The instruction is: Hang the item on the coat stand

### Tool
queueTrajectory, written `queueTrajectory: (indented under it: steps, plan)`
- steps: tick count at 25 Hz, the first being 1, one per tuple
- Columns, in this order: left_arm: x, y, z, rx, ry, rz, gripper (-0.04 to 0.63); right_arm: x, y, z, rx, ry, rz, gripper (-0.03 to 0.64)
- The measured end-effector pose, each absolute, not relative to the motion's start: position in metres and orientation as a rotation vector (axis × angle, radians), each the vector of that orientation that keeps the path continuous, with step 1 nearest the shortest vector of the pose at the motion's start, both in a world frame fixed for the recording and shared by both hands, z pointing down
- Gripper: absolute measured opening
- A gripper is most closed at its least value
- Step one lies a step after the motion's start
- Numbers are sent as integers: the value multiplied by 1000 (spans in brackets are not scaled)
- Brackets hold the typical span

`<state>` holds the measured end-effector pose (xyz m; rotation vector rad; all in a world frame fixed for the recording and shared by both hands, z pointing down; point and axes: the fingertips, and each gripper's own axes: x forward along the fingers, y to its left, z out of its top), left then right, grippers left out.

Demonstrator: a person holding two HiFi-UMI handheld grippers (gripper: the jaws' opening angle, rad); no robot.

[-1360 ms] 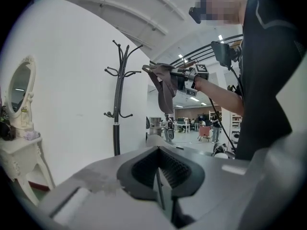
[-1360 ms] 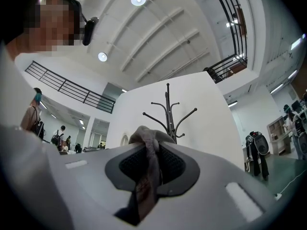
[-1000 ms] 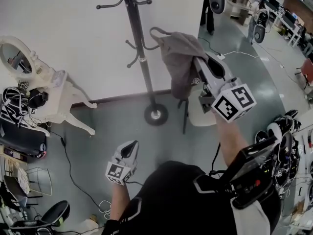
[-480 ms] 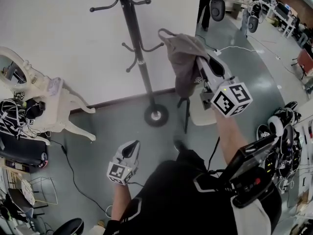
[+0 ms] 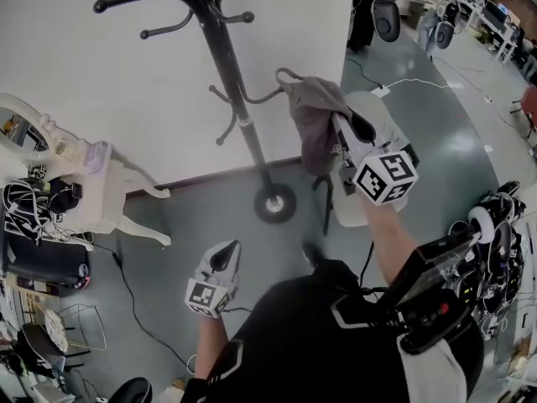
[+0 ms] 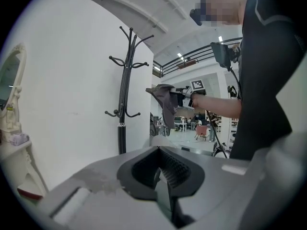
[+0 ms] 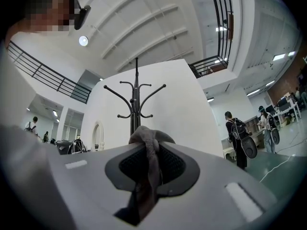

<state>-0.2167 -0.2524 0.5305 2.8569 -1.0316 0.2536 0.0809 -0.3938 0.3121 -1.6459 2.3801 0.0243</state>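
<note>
There is one black coat stand [image 5: 225,65] by the white wall, at the top middle of the head view. There is one grey cloth [image 5: 312,112], just to the right of the stand and near one of its lower hooks. I cannot tell if it touches the hook. There are two grippers. The right gripper [image 5: 337,122], in the middle right, has its jaws pinched on the cloth, which hangs down from it. The left gripper [image 5: 224,257], at the lower middle, has its jaws closed together with nothing in them.
</note>
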Motion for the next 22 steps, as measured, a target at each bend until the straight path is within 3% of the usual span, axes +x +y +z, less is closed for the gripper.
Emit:
queueTrajectory:
  steps: [22]
  plan:
    - [-179, -321, 526, 2811, -1126, 303, 29, 102, -503, 425, -1650, 2506, -192, 55]
